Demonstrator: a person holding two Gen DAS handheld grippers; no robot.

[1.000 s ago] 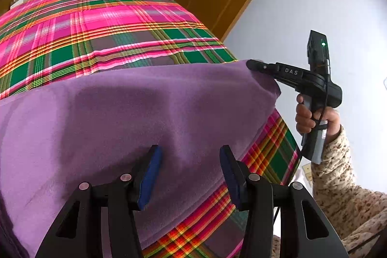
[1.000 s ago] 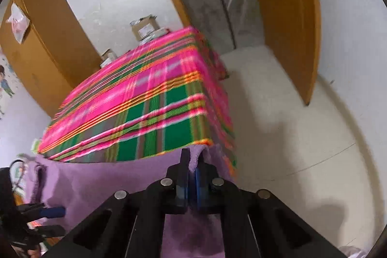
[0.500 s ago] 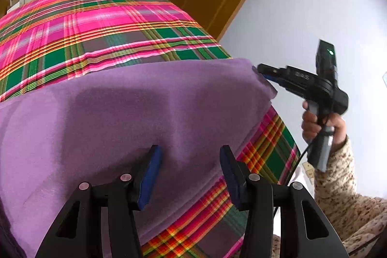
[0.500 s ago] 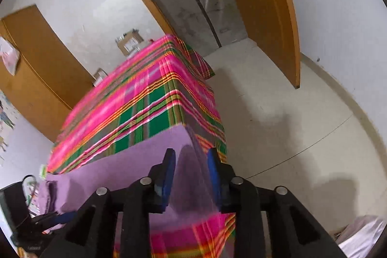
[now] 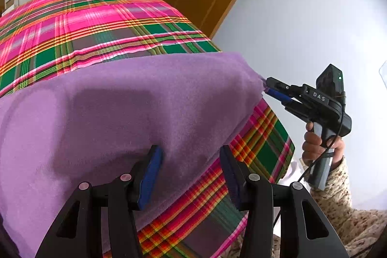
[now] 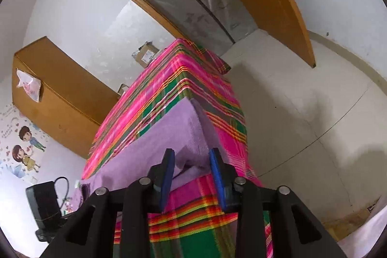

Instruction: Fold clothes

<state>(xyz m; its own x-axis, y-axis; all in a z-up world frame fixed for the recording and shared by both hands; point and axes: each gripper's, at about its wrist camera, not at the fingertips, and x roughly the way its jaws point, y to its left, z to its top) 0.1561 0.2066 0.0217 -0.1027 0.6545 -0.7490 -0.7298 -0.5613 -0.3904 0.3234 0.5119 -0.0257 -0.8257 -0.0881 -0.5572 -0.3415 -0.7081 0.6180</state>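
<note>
**Inspector A:** Concealment first. The soft purple fleece garment (image 5: 125, 113) is cut off at the left and bottom edges of the left wrist view, so its full outline and type cannot be determined. In the right wrist view the left gripper (image 6: 44, 207) appears only as a dark body at the lower left; its fingers are not visible there.

**Inspector B:** Noted. Condition of the garment?

**Inspector A:** It lies flat and fairly smooth on the pink, green and orange plaid cloth covering the table (image 5: 79, 23), occupying the near end. Its right-hand corner overhangs the table edge and folds downward.

**Inspector B:** Orientation?

**Inspector A:** Long axis runs across the table's width, its far edge straight and parallel to the plaid stripes (as far as the fisheye permits judging).

**Inspector B:** Grippers?

**Inspector A:** Left gripper (image 5: 191, 175) stands moderately wide, over the garment's near edge, pads not pressing it. Right gripper (image 6: 191, 175) is closing; the draped corner sits between its blue pads (image 6: 167, 173), which are not yet pressing it. A hand (image 5: 319, 146) in a speckled knit sleeve (image 5: 346, 209) holds its grip.
</note>
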